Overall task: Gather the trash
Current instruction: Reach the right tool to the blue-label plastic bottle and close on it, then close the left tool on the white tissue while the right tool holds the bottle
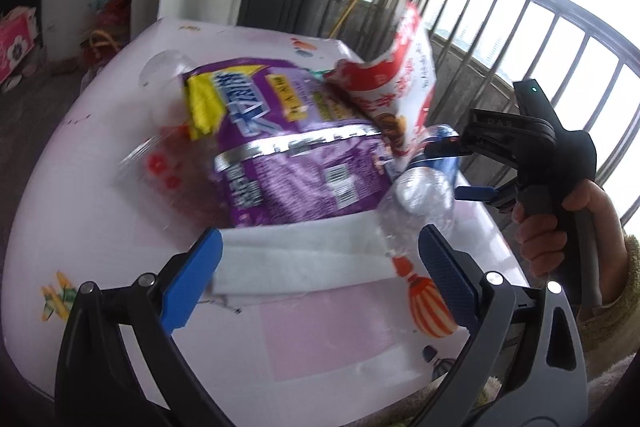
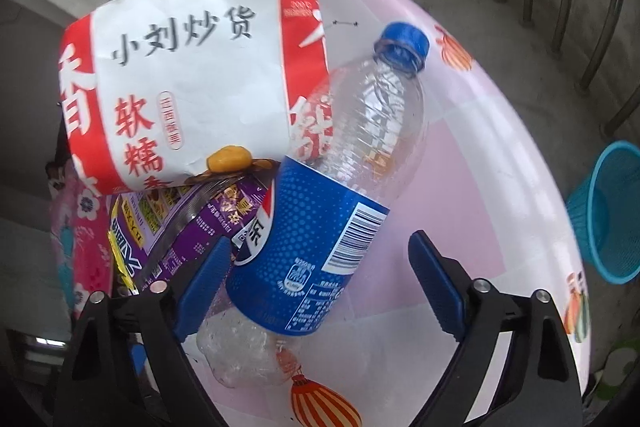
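Around the one plastic bottle (image 2: 320,195) on the table (image 2: 460,155): one purple packet (image 2: 192,227) and one red-white bag (image 2: 192,87) left, one teal basket (image 2: 612,211) right. Both the left gripper (image 1: 316,275) and the right gripper (image 2: 320,283) are spread apart, the latter straddling the bottle unpressed.

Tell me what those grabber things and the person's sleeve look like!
Each grabber has black arms with silver bolts and two blue pads with a bumpy texture. The left gripper and the right gripper look alike. From the side, the right one has a black body, a grey handle and a tiny green light. The sleeve is fuzzy and beige.
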Tool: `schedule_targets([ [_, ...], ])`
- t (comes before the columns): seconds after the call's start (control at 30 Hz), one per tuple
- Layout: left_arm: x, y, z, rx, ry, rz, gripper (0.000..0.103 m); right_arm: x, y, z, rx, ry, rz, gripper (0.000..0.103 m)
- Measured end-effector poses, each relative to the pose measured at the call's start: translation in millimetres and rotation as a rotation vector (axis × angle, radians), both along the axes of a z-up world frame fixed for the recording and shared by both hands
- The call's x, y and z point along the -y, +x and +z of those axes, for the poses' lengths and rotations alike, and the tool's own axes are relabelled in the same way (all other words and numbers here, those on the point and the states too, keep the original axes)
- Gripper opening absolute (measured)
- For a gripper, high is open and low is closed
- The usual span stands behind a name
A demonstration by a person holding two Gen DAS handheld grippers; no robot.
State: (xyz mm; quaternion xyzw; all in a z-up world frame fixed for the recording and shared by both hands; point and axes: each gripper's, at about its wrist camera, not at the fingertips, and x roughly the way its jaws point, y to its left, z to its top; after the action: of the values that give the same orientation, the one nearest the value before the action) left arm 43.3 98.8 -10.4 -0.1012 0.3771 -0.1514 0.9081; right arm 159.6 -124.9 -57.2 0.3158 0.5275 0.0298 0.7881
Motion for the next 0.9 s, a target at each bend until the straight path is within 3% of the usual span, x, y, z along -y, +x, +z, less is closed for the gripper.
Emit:
schedule_targets([
  [0.13, -17, 0, -4, 0.004, -0.015, 0.052, 0.094, 0, 6, -12, 0.003, 0.074, 0.020, 0.072],
  [0.2, -21, 2, -6, 0.001, -0.013, 0.074, 0.078, 2, 7, -16, 0.001, 0.092, 0.028, 0.071],
  [0.3, -27, 9, -14, -0.052, -0.040, 0.098, 0.065, 6, 3, -19, -0.002, 0.102, 0.047, 0.070],
  [0.53, -43, 14, -22, -0.068, -0.076, 0.159, 0.058, 14, -26, -24, -0.037, 0.144, 0.094, 0.068],
  [0.6, -43, 18, -28, -0.094, -0.073, 0.172, 0.047, 10, -37, -26, -0.047, 0.151, 0.119, 0.068],
  [0.8, -31, 11, -38, -0.162, -0.136, 0.102, 0.027, -6, -61, -29, -0.057, 0.142, 0.185, 0.067],
  [0.87, -24, 3, -35, -0.173, -0.194, 0.034, 0.024, -15, -68, -31, -0.056, 0.133, 0.199, 0.067],
  [0.9, -16, -4, -33, -0.182, -0.235, -0.046, 0.024, -16, -68, -31, -0.055, 0.129, 0.203, 0.067],
])
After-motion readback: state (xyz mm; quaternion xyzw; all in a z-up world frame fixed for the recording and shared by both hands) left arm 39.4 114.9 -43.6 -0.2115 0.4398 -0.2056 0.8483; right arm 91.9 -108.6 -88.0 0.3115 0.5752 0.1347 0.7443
